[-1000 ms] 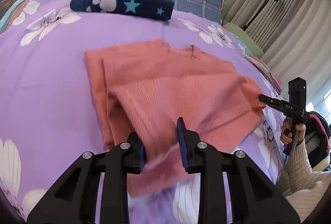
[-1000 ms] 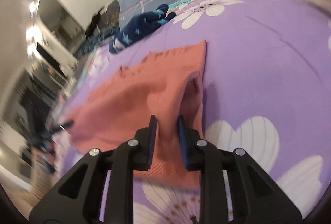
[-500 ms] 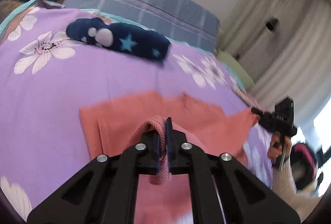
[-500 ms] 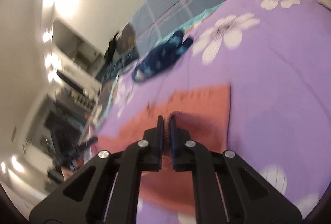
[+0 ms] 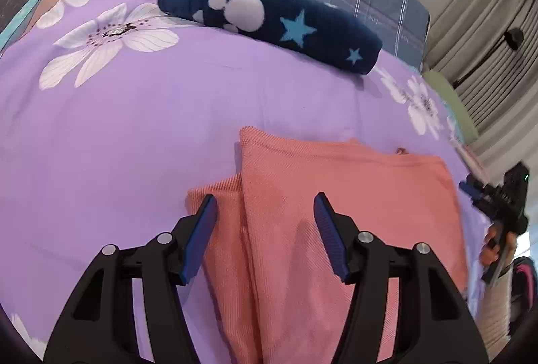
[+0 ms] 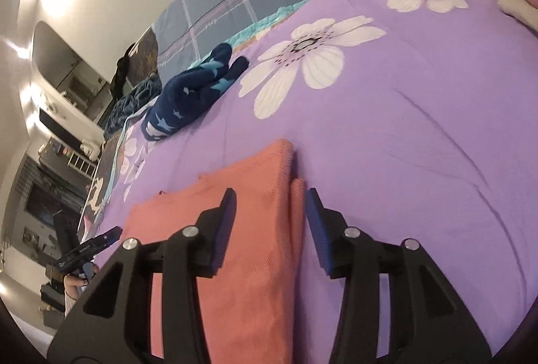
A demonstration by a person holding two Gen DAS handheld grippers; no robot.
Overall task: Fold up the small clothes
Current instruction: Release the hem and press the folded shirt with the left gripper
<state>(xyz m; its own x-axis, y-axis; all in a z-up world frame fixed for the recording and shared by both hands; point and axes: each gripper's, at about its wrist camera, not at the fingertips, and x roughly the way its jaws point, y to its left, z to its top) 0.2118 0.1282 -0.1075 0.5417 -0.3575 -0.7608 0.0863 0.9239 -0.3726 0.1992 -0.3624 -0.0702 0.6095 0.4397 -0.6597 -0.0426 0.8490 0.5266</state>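
Left gripper point(image 5: 265, 232), bottom centre of its view: jaws opening, pads clear of the cloth, nothing held. Right gripper point(image 6: 270, 226), same: opening, empty, straddling the garment's right edge. Likely a release after laying a fold over.

Coral knit top point(image 5: 336, 195) lies flat on the purple floral bed sheet point(image 5: 134, 128), lower centre-right, doubled, an under-layer peeking out at left; a neat rectangle, apparently ready for the next fold.

Upper centre: navy star-print garment point(image 5: 285, 24), rolled and set aside, well apart.
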